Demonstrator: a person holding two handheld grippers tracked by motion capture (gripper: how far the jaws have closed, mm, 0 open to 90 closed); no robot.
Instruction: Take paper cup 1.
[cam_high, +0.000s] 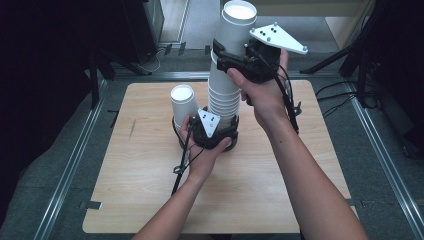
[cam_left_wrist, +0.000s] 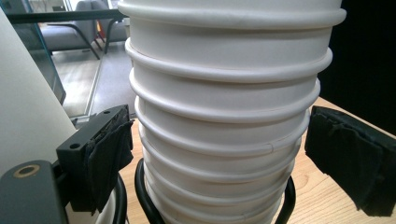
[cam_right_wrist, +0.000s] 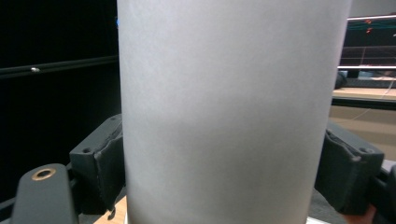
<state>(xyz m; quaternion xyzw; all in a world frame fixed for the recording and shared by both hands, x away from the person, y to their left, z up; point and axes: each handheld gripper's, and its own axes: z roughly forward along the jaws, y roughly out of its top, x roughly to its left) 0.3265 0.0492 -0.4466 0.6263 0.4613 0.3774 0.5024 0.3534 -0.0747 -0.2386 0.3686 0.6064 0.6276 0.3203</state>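
Standing upright near the middle of the wooden bench (cam_high: 260, 200), a tall stack of white paper cups (cam_high: 224, 97) is worked from both ends in the high view: the right tongs (cam_high: 226, 56) are clenched on the top cup (cam_high: 239, 25) high on the column, while the left tongs (cam_high: 216, 136) sit low at the stack's foot, with a single cup (cam_high: 182, 102) standing just beside it on the person's left. The stack's long axis runs straight up, and the top cup lies directly above the rest, so any separation looks bound to go along that vertical line, with the right hand (cam_high: 262, 95) the nearer one to the cup being freed. In the left gripper view, the ribbed rims of the nested cups (cam_left_wrist: 224, 107) rise between the two black pads (cam_left_wrist: 109, 149); the right-hand pad appears to stand a little clear of the lower cups, so whether the left tongs truly press on the stack or merely bracket it cannot be told. In the right gripper view, the smooth wall of the top cup (cam_right_wrist: 229, 116) stands upright between the pads (cam_right_wrist: 105, 163), which bear on it from both sides in a firm hold, with a sliver of bench visible below.
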